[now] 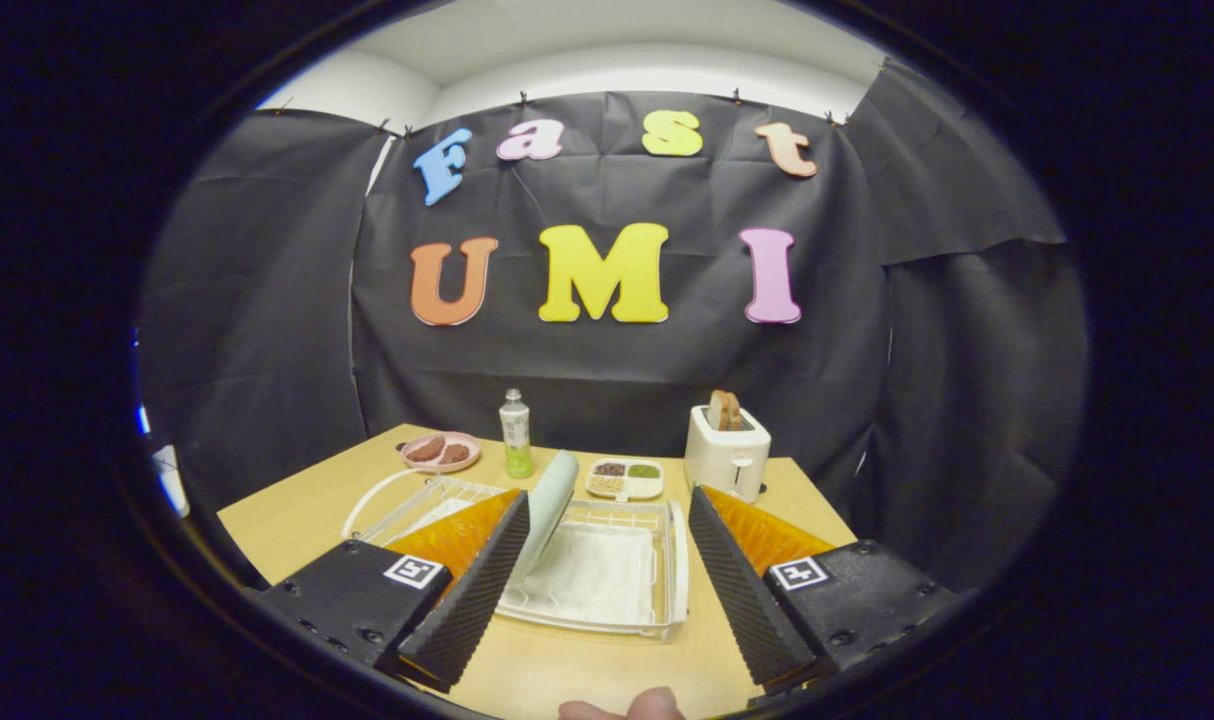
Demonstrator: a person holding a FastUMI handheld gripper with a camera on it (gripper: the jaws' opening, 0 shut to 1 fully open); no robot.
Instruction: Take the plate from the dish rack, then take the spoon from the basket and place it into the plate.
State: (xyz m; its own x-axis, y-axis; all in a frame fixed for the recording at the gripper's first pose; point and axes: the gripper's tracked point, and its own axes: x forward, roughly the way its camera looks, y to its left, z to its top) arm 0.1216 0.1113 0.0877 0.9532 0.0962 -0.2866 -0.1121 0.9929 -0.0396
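A pale green plate [551, 508] stands on edge in the white dish rack [673, 560], leaning just right of my left finger. The rack lies on the wooden table between and just beyond my fingers. A white wire basket [419, 498] sits to the rack's left, partly hidden behind my left finger; I cannot make out a spoon in it. My gripper [609, 535] is open above the table's near side, with the plate and rack showing in the gap and nothing held.
At the back of the table stand a pink plate with brown food [441, 451], a small bottle [515, 434], a divided snack tray [625, 478] and a white toaster with bread [727, 450]. A fingertip [635, 706] shows at the near edge.
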